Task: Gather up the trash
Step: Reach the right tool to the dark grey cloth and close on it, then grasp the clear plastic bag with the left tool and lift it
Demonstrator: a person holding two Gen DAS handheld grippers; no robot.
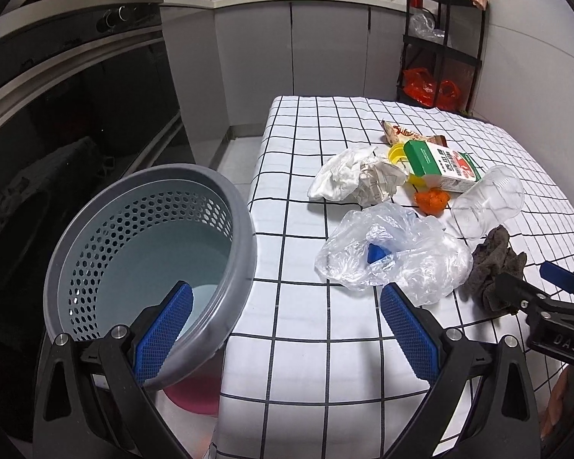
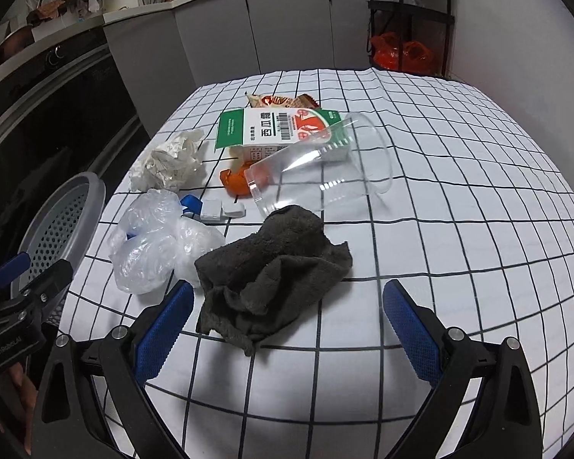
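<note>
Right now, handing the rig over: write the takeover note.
Left gripper: open, empty, straddling the basket rim beside the table.
Right gripper: open, empty, over the dark rag.
Still on the table: plastic bag, crumpled paper, carton, clear cup, orange scrap, snack wrapper.
Done: nothing visible in the basket.
Left: all of it; rag is probably the nearest grab.

A white cloth [image 2: 440,199] gridded with black lines covers the worktop, carrying a dark grey rag [image 2: 271,267], a clear plastic bag [image 1: 394,256], a green, white and red carton [image 2: 283,128], orange peel [image 1: 431,199] and white crumpled paper [image 1: 357,178], beside a grey perforated basket [image 1: 149,244].
</note>
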